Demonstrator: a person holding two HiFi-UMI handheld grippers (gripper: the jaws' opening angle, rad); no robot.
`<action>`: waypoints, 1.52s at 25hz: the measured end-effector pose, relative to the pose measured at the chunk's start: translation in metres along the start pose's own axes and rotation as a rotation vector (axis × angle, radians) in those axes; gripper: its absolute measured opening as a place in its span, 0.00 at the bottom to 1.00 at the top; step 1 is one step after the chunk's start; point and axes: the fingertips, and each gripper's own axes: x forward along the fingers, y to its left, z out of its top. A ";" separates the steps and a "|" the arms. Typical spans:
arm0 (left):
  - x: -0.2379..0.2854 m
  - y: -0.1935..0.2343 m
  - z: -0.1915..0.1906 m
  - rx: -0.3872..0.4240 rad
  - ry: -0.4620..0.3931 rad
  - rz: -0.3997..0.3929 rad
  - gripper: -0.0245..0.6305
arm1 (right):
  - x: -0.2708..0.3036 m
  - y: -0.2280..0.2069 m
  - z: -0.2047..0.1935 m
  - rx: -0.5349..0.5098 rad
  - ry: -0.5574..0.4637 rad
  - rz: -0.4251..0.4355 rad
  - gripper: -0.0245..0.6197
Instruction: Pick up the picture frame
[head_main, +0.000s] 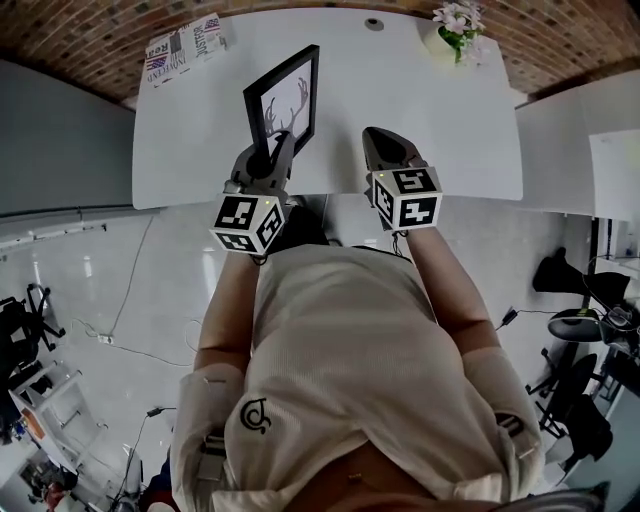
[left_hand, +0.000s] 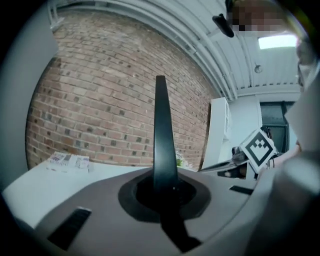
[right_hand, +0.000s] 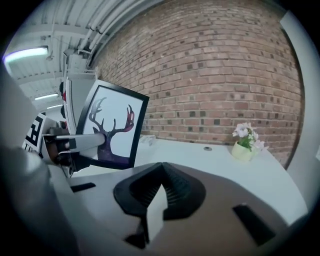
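Overhead, looking steeply down past a person's cream shirt (head_main: 350, 360), a white tabletop (head_main: 420, 120) stands against a brick wall (right_hand: 225, 75). At the far left corner of the tabletop lies a folded printed paper (head_main: 185, 45). Nearer, left of centre, the left tool (head_main: 272, 158) is clenched on the lower edge of the frame (head_main: 285, 100). It is a black frame around a white picture of dark antlers. The frame stands upright, tipped slightly, and appears lifted clear of the tabletop, over its near left part. In the left gripper view the frame shows edge-on as a thin dark blade rising from between the closed jaws. Just to the right, well apart from the frame, the right tool (head_main: 378, 138) hangs over the near middle of the tabletop. Its jaws are pressed together with nothing between them. A small round hole (head_main: 373, 23) sits at the back edge, centre. At the far right corner stands a pale pot (right_hand: 243, 151) of pink and white flowers (head_main: 457, 20).
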 end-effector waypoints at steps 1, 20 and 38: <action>0.000 0.004 0.008 0.025 -0.016 0.012 0.07 | 0.001 0.000 0.008 -0.003 -0.022 -0.003 0.05; -0.009 0.049 0.153 0.344 -0.220 0.139 0.07 | -0.003 0.022 0.151 -0.151 -0.399 0.004 0.05; 0.003 0.068 0.161 0.310 -0.209 0.118 0.07 | 0.013 0.019 0.167 -0.109 -0.408 -0.014 0.05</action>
